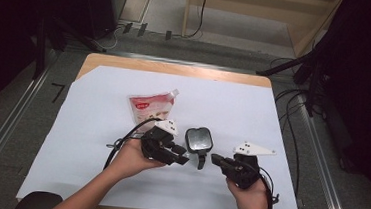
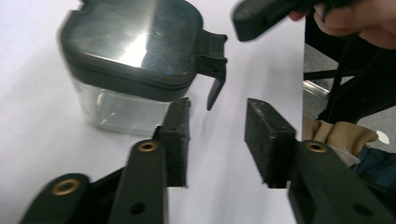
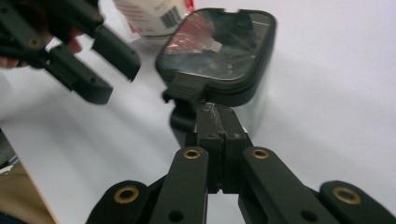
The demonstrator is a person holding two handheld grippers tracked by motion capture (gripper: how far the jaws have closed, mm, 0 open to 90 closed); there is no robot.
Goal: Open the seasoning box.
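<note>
1. While both grippers are closing in around it, a clear container (image 1: pixel 198 141) with a dark lid (image 2: pixel 133 44) is standing upright near the middle of the white-covered worktop (image 1: pixel 81 126); through its clear wall in the left gripper view I cannot make out any contents.
2. Its lid latch (image 2: pixel 212 65) is sticking out and hanging down on the side facing the person.
3. Just beside the container, the left gripper (image 2: pixel 217 140) is hovering with its fingers (image 2: pixel 177 140) spread apart, holding nothing.
4. Facing the latch, the right gripper (image 3: pixel 219 140) is keeping its fingers (image 3: pixel 210 149) pressed together, their tips sitting right at the latch; whether they are touching it is hard to tell.
5. Behind the container, a red-and-white spouted pouch (image 1: pixel 150 107) is lying flat; its printing is too small to read.
6. Glare on the lid is hiding whatever is underneath.
</note>
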